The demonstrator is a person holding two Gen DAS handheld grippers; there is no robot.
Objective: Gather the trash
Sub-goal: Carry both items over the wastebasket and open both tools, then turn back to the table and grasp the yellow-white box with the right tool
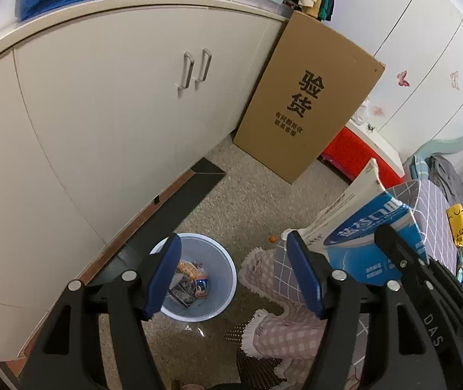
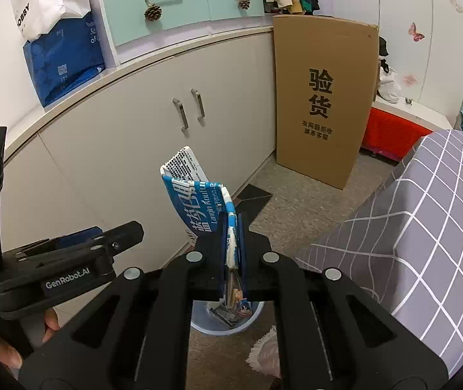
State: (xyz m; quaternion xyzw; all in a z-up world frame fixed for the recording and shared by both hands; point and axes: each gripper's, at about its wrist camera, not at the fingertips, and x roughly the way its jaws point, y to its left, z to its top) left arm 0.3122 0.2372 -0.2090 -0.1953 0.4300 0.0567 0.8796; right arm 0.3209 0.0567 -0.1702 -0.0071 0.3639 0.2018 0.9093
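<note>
A pale blue trash bin [image 1: 221,279] stands on the carpet with several wrappers inside; it also shows in the right wrist view [image 2: 250,320], low behind the fingers. My right gripper [image 2: 233,227] is shut on a flattened blue-and-white medicine box [image 2: 195,201], held upright above the bin. The same box [image 1: 364,240] appears at the right of the left wrist view, with the right gripper behind it. My left gripper [image 1: 234,273] is open and empty, hovering above the bin; its body [image 2: 69,266] shows at the left of the right wrist view.
White cabinets [image 1: 101,113] run along the left. A tall cardboard box [image 1: 306,104] leans at the cabinet's end, a red box [image 1: 351,156] behind it. A grey checked cover [image 2: 426,227] lies at the right. Pink checked slippers [image 1: 280,334] sit by the bin.
</note>
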